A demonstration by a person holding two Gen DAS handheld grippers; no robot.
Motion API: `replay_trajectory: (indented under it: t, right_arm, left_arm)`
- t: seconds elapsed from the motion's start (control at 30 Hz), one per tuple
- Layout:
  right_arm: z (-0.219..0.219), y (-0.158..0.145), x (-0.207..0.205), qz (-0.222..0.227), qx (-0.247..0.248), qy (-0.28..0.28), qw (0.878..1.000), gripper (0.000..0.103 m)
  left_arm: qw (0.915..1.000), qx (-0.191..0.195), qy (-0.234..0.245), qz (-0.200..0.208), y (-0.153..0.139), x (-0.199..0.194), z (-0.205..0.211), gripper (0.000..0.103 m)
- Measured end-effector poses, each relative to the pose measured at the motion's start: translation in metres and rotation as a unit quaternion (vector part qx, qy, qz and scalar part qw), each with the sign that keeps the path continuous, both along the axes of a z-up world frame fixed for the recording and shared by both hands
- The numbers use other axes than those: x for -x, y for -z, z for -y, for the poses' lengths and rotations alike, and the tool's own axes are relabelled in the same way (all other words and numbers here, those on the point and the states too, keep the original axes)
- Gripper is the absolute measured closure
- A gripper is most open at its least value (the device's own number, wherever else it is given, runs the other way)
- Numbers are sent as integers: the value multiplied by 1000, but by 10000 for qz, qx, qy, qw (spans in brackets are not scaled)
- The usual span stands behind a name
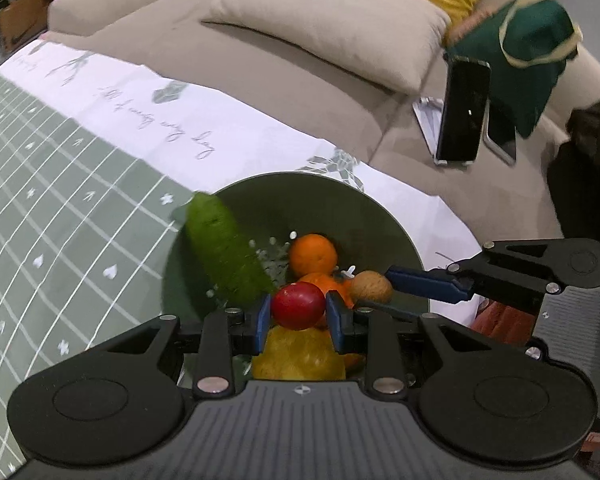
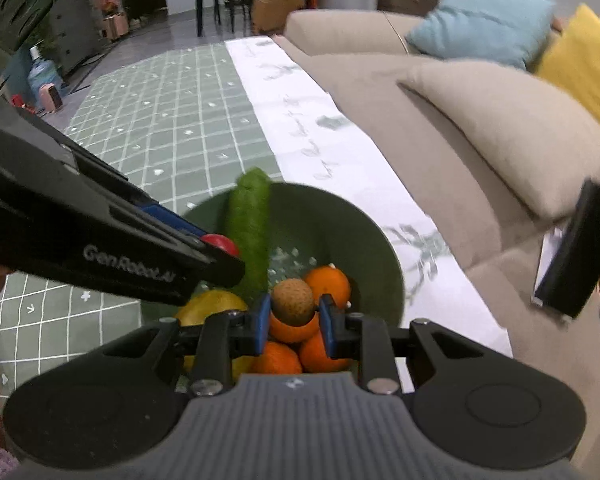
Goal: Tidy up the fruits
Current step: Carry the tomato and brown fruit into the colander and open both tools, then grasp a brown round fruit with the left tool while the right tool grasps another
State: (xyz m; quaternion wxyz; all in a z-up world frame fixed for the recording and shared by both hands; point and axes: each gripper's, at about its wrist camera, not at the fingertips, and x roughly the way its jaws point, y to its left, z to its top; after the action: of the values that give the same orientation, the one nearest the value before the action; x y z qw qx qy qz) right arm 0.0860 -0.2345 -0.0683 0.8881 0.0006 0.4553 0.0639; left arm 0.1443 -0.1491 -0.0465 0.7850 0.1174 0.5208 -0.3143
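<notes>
My left gripper (image 1: 298, 312) is shut on a red round fruit (image 1: 298, 305), held just above a green bowl (image 1: 320, 186). In the bowl lie a cucumber (image 1: 224, 248), an orange (image 1: 313, 255) and a yellow lemon (image 1: 298, 354). My right gripper (image 2: 293, 316) is shut on a brown round fruit (image 2: 292, 301) over the same bowl (image 2: 364, 236). Below it are several oranges (image 2: 329, 283), the lemon (image 2: 212, 305) and the cucumber (image 2: 250, 228). The two grippers hang side by side: the right one's blue finger (image 1: 424, 282) shows beside the brown fruit (image 1: 370, 286), and the left gripper (image 2: 216, 242) shows with the red fruit (image 2: 226, 243).
The bowl stands on a green checked tablecloth (image 1: 60, 200) with a white printed border (image 1: 220, 128). Behind the table is a beige sofa (image 1: 320, 92) with a beige cushion (image 1: 332, 20), a green cloth (image 1: 536, 40) and a dark phone on a stand (image 1: 462, 110).
</notes>
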Motion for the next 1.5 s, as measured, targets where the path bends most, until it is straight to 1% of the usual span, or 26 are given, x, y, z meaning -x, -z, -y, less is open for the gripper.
replay_trajectory:
  t: [0.2, 0.37, 0.47, 0.63, 0.87, 1.03, 1.07, 1.1, 1.13, 1.23, 1.33, 1.37, 1.4, 1.47, 1.5]
  right_arm:
    - [3, 14, -11, -133, 218, -78, 9996, 82]
    - [7, 23, -18, -187, 208, -56, 9996, 82]
    - [11, 29, -20, -236, 118, -11, 9997, 82]
    - [11, 36, -25, -313, 76, -19, 9995, 82]
    - [14, 41, -29, -344, 58, 7, 9994, 81]
    - [14, 40, -29, -337, 99, 10, 9994, 80]
    - [13, 40, -29, -339, 112, 9, 9994, 79]
    - [13, 40, -29, -345, 123, 12, 9993, 74]
    - [12, 39, -29, -348, 138, 23, 9993, 72]
    - [12, 35, -27, -334, 136, 50, 9993, 72]
    - [12, 28, -23, -307, 142, 121, 9994, 70]
    - [12, 25, -21, -291, 140, 157, 9994, 67]
    - [12, 22, -20, -272, 129, 189, 9994, 59]
    - [11, 14, -16, -193, 90, 280, 9994, 49]
    - [10, 9, -14, -155, 53, 314, 9994, 48]
  left_arm:
    - [9985, -453, 319, 54, 15, -13, 29, 70]
    - [9951, -810, 562, 49, 29, -20, 46, 70]
    - [9937, -932, 620, 10, 37, -24, 51, 70]
    - [9926, -1021, 658, -93, 46, -28, 55, 70]
    - [9925, -1038, 638, -125, 48, -32, 58, 70]
    - [9930, -1045, 554, -62, 46, -31, 55, 59]
    - [9933, -1017, 538, -62, 45, -31, 53, 59]
    - [9938, -984, 508, -68, 44, -30, 52, 58]
    - [9944, -945, 473, -70, 42, -30, 50, 57]
    - [9959, -818, 397, 24, 32, -26, 44, 52]
    - [9971, -671, 340, 114, 20, -22, 36, 51]
    - [9975, -623, 307, 148, 16, -21, 32, 51]
    - [9978, -582, 273, 184, 12, -19, 29, 51]
    - [9982, -498, 178, 274, 3, -16, 20, 51]
    - [9983, -458, 130, 330, -2, -14, 15, 50]
